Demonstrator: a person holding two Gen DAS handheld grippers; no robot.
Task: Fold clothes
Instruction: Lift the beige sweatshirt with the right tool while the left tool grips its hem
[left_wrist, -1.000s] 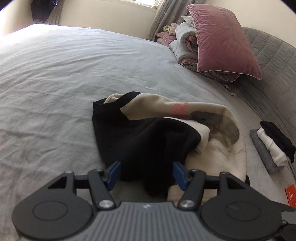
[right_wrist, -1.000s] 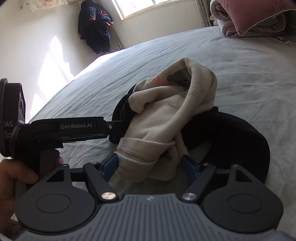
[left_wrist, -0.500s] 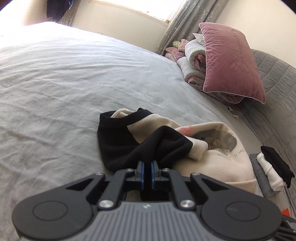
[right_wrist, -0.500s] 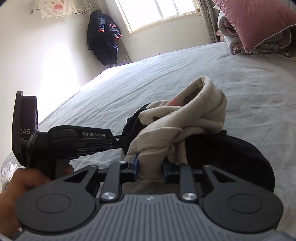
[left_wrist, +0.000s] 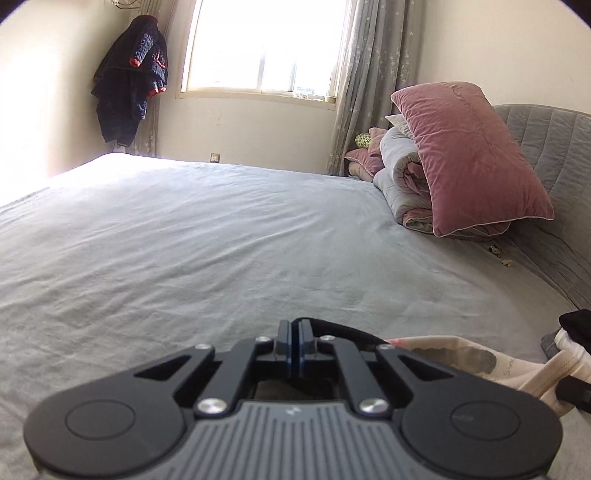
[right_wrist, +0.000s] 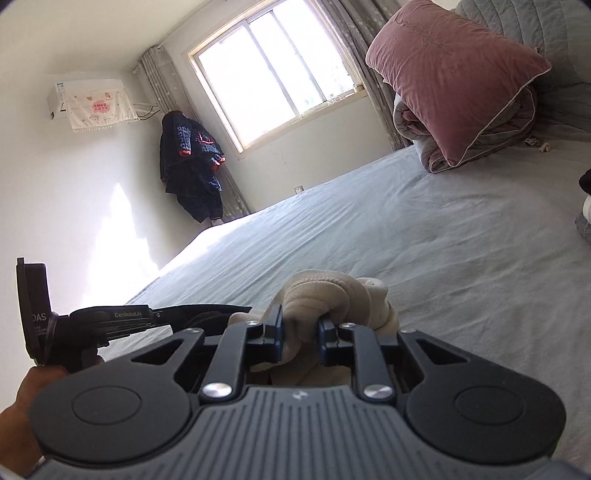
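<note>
**Two grips on one garment, lifted off the bed**

Both grippers hold the same cream-and-black garment (left_wrist: 461, 360) just above the grey bed (left_wrist: 221, 240). The left gripper (left_wrist: 294, 328) has its jaws pressed fully together on a thin black edge of the cloth, which trails off to its right into the cream part with a dark print. The right gripper (right_wrist: 300, 325) has just been closing and now pinches a thick bunched roll of cream fabric between jaws that stand a little apart.

Risks, as I judge them: the left hold takes only a sliver of hem, so a sharp pull apart could slip it free. The right hold is a wad of several layers, so the garment may not open flat when spread, and a sleeve could stay tucked inside.

No baskets or boxes are in sight. A small stack of folded clothes (left_wrist: 574, 332) lies at the bed's right edge, close enough for hanging cloth to brush it.
</note>
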